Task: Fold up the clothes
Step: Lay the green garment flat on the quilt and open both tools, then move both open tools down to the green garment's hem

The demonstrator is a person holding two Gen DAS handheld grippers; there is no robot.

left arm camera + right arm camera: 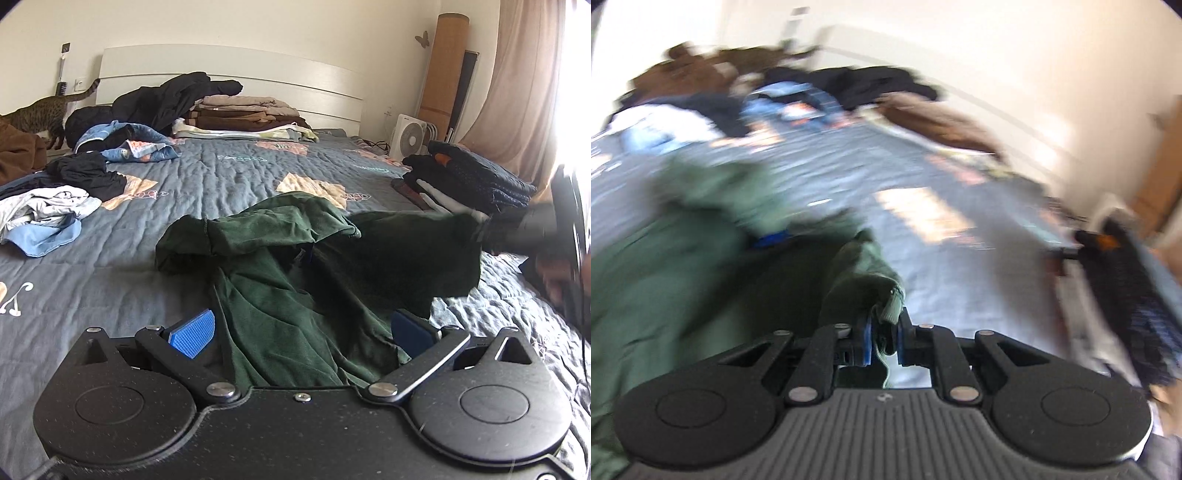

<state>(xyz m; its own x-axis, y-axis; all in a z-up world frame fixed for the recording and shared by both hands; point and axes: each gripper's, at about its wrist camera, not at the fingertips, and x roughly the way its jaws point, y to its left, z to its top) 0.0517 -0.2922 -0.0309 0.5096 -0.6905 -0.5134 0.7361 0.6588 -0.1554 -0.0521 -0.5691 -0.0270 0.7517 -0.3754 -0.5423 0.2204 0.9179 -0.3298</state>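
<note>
Right wrist view, blurred: my right tool [882,334] is clamped on a bunched edge of the green garment [683,288], cloth pinched between its blue pads. Left wrist view: my left tool [303,332] has its blue pads spread wide apart, the garment lying loose between them, not gripped. It sits crumpled on the grey quilted bed [229,173], mid-front. 1 folded dark stack [476,177] lies near the right edge, unfolded clothes [48,210] at the left.
</note>
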